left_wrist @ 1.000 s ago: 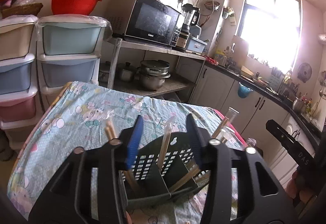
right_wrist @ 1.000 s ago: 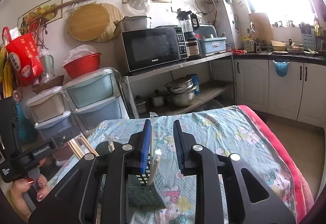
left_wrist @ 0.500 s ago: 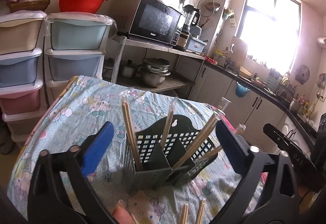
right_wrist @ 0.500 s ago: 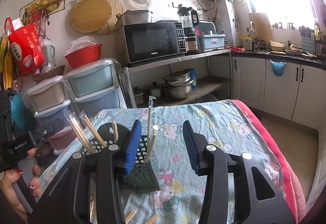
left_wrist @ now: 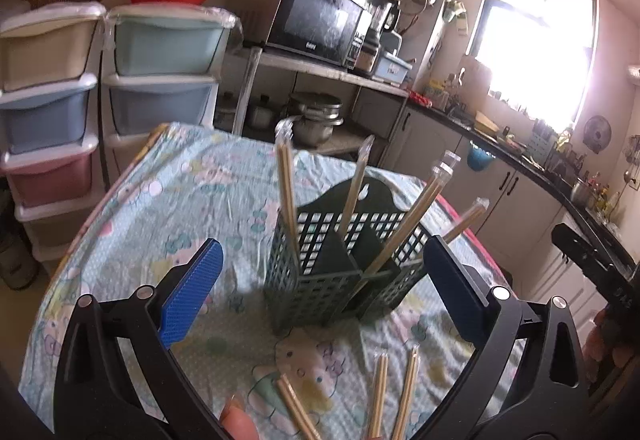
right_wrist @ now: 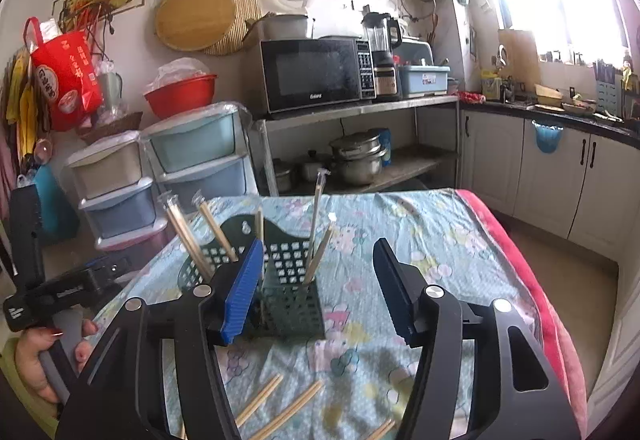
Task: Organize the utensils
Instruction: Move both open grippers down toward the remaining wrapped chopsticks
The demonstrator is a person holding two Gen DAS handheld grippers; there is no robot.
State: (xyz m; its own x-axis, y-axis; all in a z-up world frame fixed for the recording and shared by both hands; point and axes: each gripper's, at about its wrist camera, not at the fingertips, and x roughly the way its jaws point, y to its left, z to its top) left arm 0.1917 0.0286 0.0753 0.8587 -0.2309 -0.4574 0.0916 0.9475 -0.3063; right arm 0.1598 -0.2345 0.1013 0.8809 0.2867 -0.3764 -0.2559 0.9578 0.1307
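A dark green slotted utensil holder (left_wrist: 332, 272) stands upright on the table; it also shows in the right wrist view (right_wrist: 280, 280). Several wrapped chopstick pairs (left_wrist: 286, 196) stand in its compartments (right_wrist: 318, 208). Loose chopstick pairs (left_wrist: 404, 392) lie flat on the cloth in front of it (right_wrist: 260, 398). My left gripper (left_wrist: 320, 300) is open wide and empty, pulled back in front of the holder. My right gripper (right_wrist: 320, 292) is open and empty, just short of the holder.
The table wears a light blue cartoon-print cloth (left_wrist: 192, 200) with a red edge (right_wrist: 532, 280) on the right. Plastic drawer units (left_wrist: 160, 72) stand behind the table. A shelf carries a microwave (right_wrist: 316, 74) and pots (right_wrist: 356, 156).
Both grippers opened and drew back from the holder. The chopsticks they held now stand in the holder. Loose chopsticks on the cloth came into view.
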